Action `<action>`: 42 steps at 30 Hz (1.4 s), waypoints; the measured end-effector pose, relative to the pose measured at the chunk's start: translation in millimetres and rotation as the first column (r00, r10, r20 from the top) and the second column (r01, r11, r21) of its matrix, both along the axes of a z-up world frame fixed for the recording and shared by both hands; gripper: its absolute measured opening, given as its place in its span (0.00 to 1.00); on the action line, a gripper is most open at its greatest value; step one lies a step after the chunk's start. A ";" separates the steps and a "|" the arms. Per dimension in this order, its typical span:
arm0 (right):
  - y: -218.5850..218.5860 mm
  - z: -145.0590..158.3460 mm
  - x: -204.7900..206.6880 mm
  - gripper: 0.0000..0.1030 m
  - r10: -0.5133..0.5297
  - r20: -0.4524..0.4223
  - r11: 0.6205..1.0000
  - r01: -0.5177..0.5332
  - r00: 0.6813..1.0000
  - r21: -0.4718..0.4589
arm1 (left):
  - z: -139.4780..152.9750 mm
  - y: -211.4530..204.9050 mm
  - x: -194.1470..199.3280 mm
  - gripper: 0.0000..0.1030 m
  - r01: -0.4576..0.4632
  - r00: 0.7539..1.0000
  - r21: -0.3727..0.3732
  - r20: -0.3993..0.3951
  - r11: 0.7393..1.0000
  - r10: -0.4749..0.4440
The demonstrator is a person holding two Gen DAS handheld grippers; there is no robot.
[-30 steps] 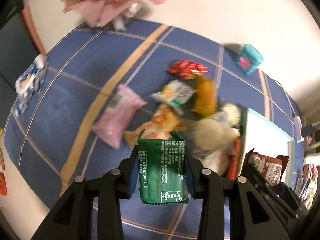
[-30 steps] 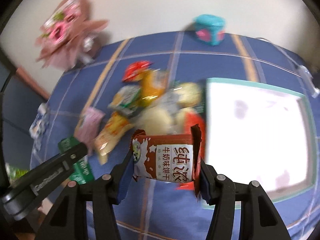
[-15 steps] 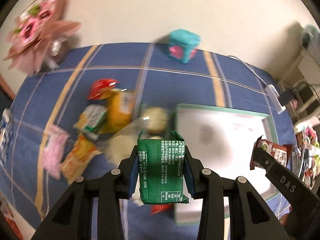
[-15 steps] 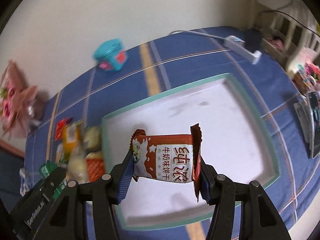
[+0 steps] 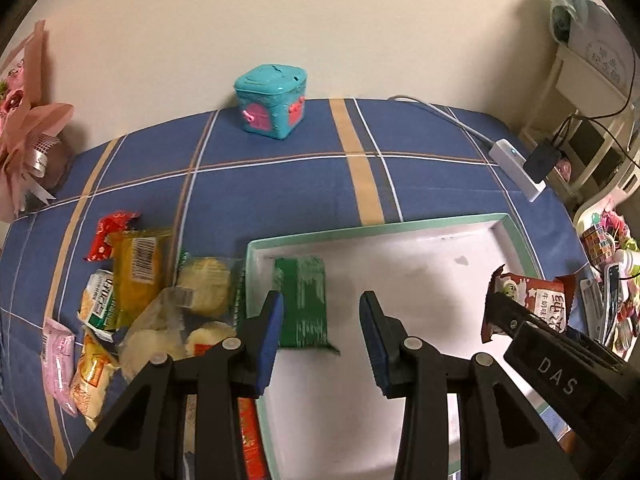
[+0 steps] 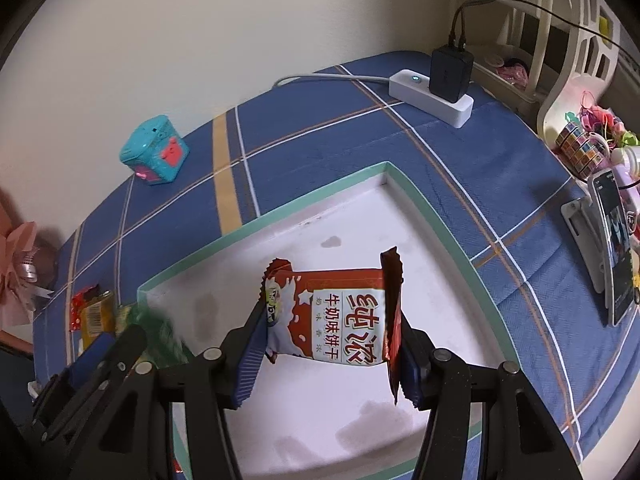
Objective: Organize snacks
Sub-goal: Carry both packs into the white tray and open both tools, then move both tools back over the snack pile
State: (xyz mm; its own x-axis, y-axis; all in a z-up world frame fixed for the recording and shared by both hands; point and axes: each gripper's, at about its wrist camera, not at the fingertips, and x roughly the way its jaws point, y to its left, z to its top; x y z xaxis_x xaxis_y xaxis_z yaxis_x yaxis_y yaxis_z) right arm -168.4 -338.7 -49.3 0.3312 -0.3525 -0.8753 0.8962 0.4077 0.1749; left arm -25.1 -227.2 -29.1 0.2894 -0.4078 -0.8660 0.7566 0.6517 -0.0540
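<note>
A white tray with a green rim (image 5: pixel 372 229) lies on the blue checked cloth. My left gripper (image 5: pixel 321 298) hangs over its left part, pads apart and gripping nothing. The green packet (image 5: pixel 302 292) shows blurred below them, on or just above the tray floor near its left wall. My right gripper (image 6: pixel 330 320) is shut on a red-brown biscuit packet (image 6: pixel 340 320), held upright above the middle of the tray (image 6: pixel 424 208). The left wrist view shows that packet (image 5: pixel 536 304) at the right edge. The right wrist view shows the green packet as a blur (image 6: pixel 160 330).
A heap of loose snack packets (image 5: pixel 160 300) lies left of the tray. A teal toy box (image 5: pixel 270 100) stands by the wall. A white power strip (image 6: pixel 432 96) with its plug sits at the back right. A phone on a stand (image 6: pixel 612 248) is right of the tray.
Both grippers swung right from the snack heap to above the tray. The green packet has left the left gripper's pads and dropped toward the tray. The right gripper still holds its packet.
</note>
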 end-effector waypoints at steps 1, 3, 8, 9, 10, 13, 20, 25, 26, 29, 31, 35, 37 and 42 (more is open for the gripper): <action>-0.9 -1.0 -0.2 0.59 -0.001 -0.004 1.000 0.001 1.000 0.001 | -0.8 0.1 0.3 0.40 -0.001 1.000 0.001 -0.005 1.000 0.001; -1.4 -0.4 -1.3 0.59 -0.007 -0.012 1.000 0.007 1.000 -0.007 | -1.0 1.2 2.1 0.40 -0.009 1.000 0.008 -0.013 1.000 0.009; -1.2 2.6 -4.3 0.71 -0.025 -0.033 1.000 0.024 0.999 -0.007 | 0.8 14.0 15.2 0.69 -0.079 0.997 0.040 -0.022 0.996 0.080; -0.9 2.4 -4.3 0.75 -0.026 -0.039 1.000 0.026 0.999 -0.004 | 0.7 18.6 20.1 0.69 -0.100 0.994 0.048 -0.032 0.994 0.102; -0.4 2.2 -4.0 0.76 -0.024 -0.046 1.000 0.024 0.999 -0.001 | 0.9 23.3 24.9 0.70 -0.119 0.992 0.053 -0.038 0.991 0.121; 2.6 4.1 -1.5 0.85 -0.014 -0.065 1.000 0.014 0.998 -0.002 | -0.2 33.4 33.4 0.78 -0.161 0.986 0.074 -0.035 0.984 0.164; 15.9 15.2 6.3 1.00 0.034 -0.080 0.999 -0.036 0.996 -0.028 | 0.1 59.0 50.8 0.91 -0.239 0.971 0.115 0.021 0.964 0.238; 27.3 27.6 11.4 1.00 0.067 -0.069 0.996 -0.071 0.995 -0.058 | 7.5 73.6 55.2 0.94 -0.252 0.967 0.091 0.055 0.963 0.248; 30.4 31.5 12.1 1.00 0.077 -0.056 0.995 -0.080 0.996 -0.065 | 8.9 75.9 55.5 0.95 -0.255 0.966 0.087 0.058 0.963 0.251; 37.7 40.7 15.2 1.00 0.104 -0.017 0.992 -0.105 0.994 -0.064 | 13.1 85.0 56.8 0.95 -0.269 0.962 0.083 0.062 0.960 0.265; 42.0 45.3 16.9 1.00 0.116 0.021 0.992 -0.115 0.993 -0.048 | 15.1 91.7 57.0 0.95 -0.276 0.961 0.089 0.062 0.957 0.271; 56.4 53.9 22.5 1.00 0.166 0.053 0.985 -0.163 0.985 -0.054 | 18.9 107.9 55.0 0.95 -0.293 0.954 0.120 0.093 0.948 0.283; 63.9 57.5 25.5 1.00 0.190 0.038 0.979 -0.186 0.981 -0.080 | 20.4 113.8 55.0 0.95 -0.298 0.953 0.127 0.101 0.946 0.287; 81.2 61.8 32.7 1.00 0.230 0.025 0.970 -0.227 0.973 -0.092 | 29.1 131.0 57.0 0.95 -0.301 0.950 0.141 0.136 0.943 0.283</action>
